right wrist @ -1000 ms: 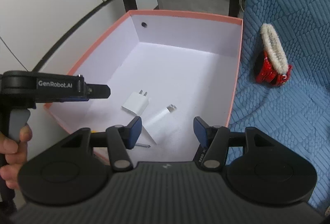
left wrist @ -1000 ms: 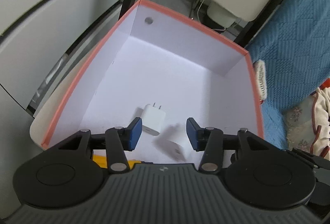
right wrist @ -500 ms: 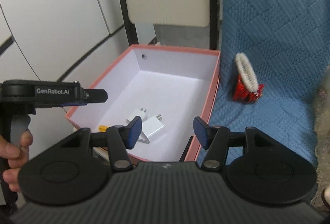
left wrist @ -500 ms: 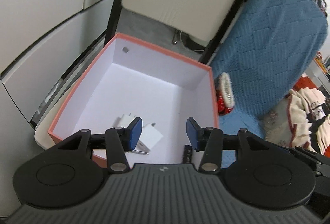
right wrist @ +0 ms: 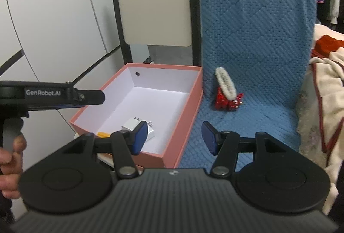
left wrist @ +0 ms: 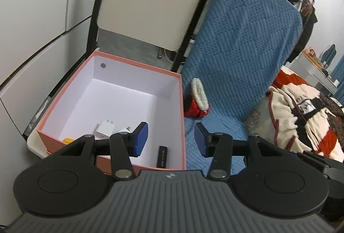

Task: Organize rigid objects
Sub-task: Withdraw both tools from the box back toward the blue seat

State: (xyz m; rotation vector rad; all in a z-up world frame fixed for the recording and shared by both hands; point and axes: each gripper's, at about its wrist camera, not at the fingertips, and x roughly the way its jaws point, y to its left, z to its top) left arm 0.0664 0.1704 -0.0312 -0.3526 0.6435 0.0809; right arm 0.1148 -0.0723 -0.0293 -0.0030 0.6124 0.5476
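An open pink box point(left wrist: 182, 108) with a white inside stands left of the blue cover; it also shows in the right wrist view point(right wrist: 193, 102). In it lie a white plug charger point(left wrist: 105, 128), a second white charger point(right wrist: 150, 132) partly hidden by a finger, a yellow item point(left wrist: 68, 140) and a black stick point(left wrist: 162, 156). My left gripper point(left wrist: 171, 139) is open and empty, raised above the box's near right corner. My right gripper point(right wrist: 175, 136) is open and empty, above the box's near edge. The left gripper's side point(right wrist: 64, 94) shows in the right wrist view.
A red and white furry shoe point(left wrist: 198, 102) lies on the blue knitted cover point(left wrist: 236, 50), right of the box; it also shows in the right wrist view point(right wrist: 226, 94). A cream panel in a black frame point(right wrist: 154, 7) stands behind. A patterned blanket point(left wrist: 301, 112) lies right.
Both grippers have pulled back and up from the box, open all along. A second charger dropped from the left gripper and now lies in the box.
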